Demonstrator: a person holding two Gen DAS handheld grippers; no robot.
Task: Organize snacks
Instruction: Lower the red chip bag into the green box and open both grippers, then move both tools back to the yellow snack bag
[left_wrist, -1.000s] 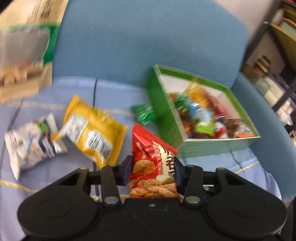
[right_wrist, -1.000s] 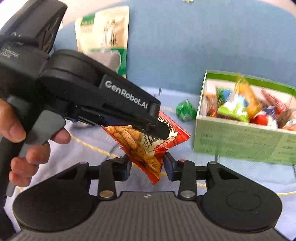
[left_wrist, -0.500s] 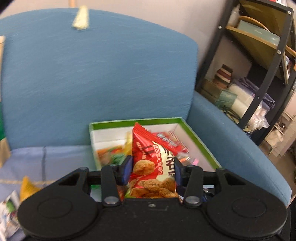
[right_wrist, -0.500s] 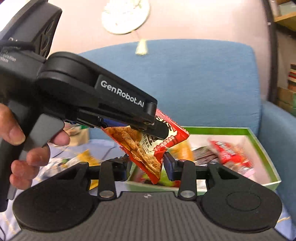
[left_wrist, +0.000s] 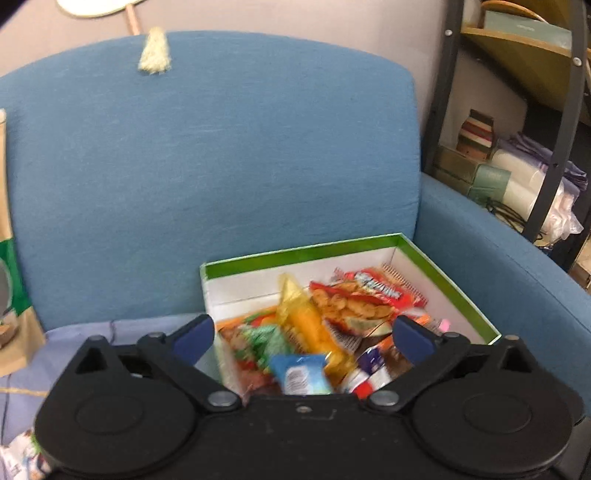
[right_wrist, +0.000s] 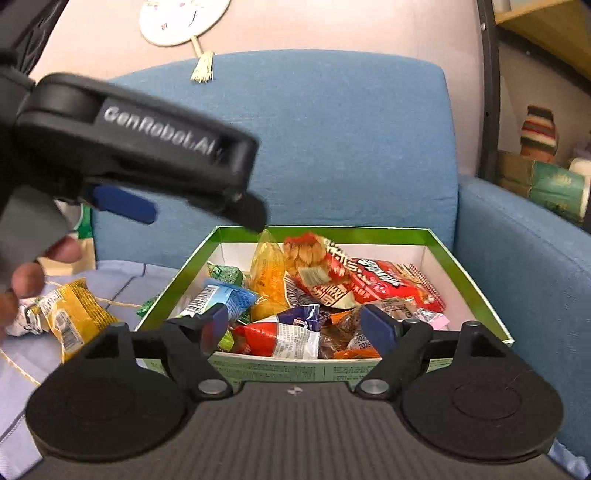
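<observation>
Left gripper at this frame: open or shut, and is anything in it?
Open and empty. The left gripper has its blue pads spread wide above the green box; the red snack packet lies inside among the other snacks.

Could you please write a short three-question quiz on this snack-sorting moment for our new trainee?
1. True or false: the left gripper is open and holds nothing.
2. Where does the red biscuit packet lie? A) in the green box; B) on the seat; C) between the right gripper fingers.
3. Name one snack outside the box.

Key: 1. True. 2. A. 3. The yellow packet on the seat cloth, left of the box.
</observation>
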